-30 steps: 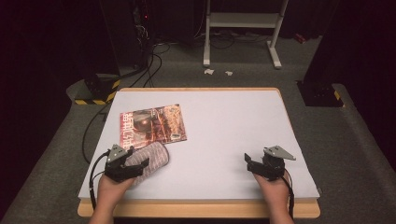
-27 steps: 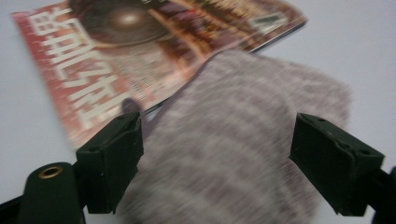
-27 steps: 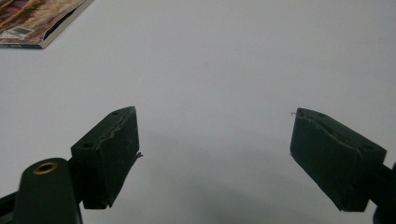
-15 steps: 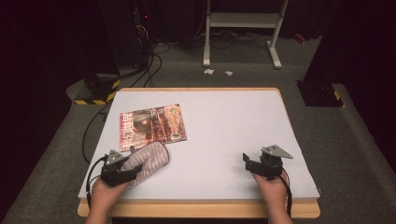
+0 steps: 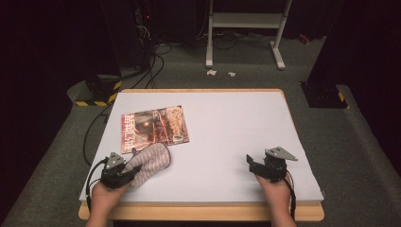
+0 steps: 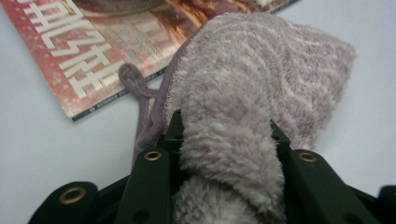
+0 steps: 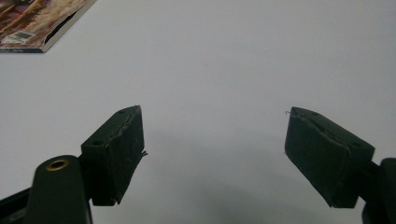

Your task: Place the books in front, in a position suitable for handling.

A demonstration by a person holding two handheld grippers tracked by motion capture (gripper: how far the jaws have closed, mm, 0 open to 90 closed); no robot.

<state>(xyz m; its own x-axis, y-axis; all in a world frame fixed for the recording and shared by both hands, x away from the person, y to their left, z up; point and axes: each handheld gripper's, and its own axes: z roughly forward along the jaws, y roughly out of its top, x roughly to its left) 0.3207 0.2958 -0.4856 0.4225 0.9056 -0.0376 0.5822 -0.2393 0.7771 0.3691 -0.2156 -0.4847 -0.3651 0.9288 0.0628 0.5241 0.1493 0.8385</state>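
Since before, our left gripper [image 6: 224, 154] has been closing and now pinches the fuzzy mauve mitt [image 6: 261, 84]; up close we see its loop [image 6: 133, 79]. Right gripper [image 7: 212, 154] gapes empty.

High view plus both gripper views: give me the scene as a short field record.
surface: white table top with a wooden edge
cloth: pinkish terry mitt with a hanging loop, lying near the left front, its far end at the magazine's near edge
magazine: red-covered magazine, flat, beyond the mitt
left tongs: left tongs have just been closing, jaws now pressing the mitt's near end
right tongs: right tongs open, nothing between the jaws, over bare table at the right front
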